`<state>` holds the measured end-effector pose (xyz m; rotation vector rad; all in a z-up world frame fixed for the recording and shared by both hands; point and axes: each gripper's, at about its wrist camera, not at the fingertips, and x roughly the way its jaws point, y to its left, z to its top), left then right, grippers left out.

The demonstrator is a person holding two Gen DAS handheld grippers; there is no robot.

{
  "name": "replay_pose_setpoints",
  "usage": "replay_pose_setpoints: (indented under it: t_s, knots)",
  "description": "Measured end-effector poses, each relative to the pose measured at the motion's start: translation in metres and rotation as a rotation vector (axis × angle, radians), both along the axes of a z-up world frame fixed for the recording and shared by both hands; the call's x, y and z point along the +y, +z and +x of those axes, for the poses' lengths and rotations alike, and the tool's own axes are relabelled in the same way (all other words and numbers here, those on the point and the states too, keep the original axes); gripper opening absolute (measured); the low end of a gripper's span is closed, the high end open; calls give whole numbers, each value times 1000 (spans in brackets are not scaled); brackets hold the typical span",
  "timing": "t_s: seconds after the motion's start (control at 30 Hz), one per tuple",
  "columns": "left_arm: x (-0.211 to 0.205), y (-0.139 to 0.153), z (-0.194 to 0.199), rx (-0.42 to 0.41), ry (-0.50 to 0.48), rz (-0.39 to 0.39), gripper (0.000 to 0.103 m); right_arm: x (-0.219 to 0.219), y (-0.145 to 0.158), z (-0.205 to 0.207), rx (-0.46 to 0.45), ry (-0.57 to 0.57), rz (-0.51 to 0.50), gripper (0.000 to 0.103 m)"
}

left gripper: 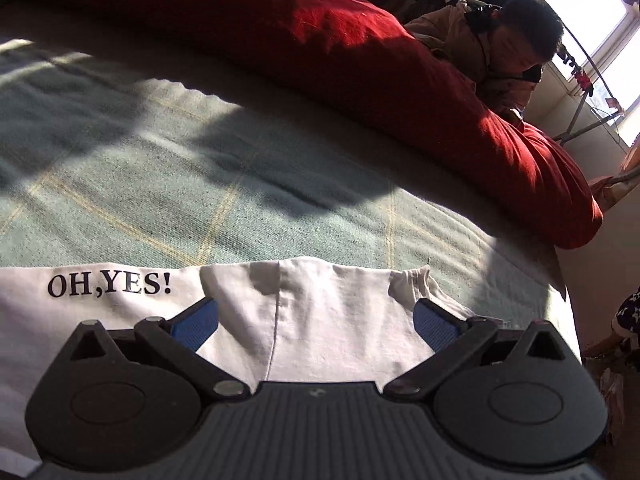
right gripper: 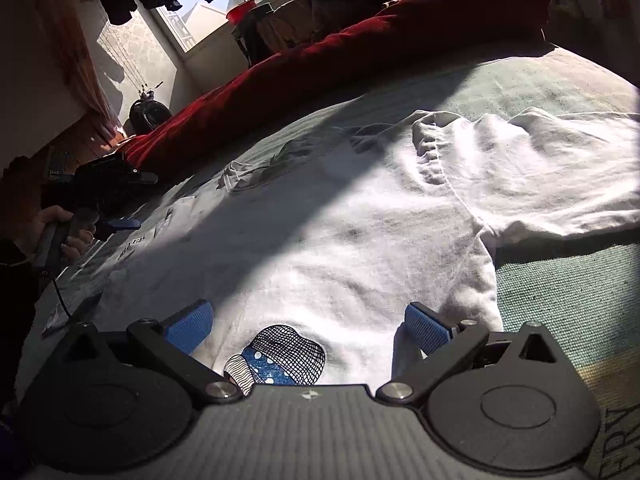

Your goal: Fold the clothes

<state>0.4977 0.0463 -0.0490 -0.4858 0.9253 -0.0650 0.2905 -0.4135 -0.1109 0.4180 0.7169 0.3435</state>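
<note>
Both claws stand wide open with nothing between the blue pads – the left claw (left gripper: 316, 322) over a rumpled sleeve edge of the white T-shirt (left gripper: 328, 320), the right claw (right gripper: 308, 330) low over its printed front (right gripper: 360, 232). The shirt lies spread on the green bed cover (left gripper: 160, 168); to fold it well, I judge each claw should pinch one clean edge and lift together. Behind, the red duvet (left gripper: 360, 60) limits the room – the cover between is free.

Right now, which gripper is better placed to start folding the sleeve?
Left. The left gripper sits open right at the sleeve edge; the right gripper is open over the shirt's middle, by the print.
</note>
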Motion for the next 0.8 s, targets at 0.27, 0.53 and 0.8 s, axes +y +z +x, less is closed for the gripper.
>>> replay_pose_setpoints:
  t_s: [0.27,0.53,0.8]
  knots:
    - [-4,-28,-64,85,-22,-12,102,0,-2,5,-1,-1,9,103]
    - [36,6,-69,15,75,49,103,0,-2,4,-1,-2,14,103]
    - [65,-24,-96,101,173,31,102,-1,-3,5,-1,-3,22,103]
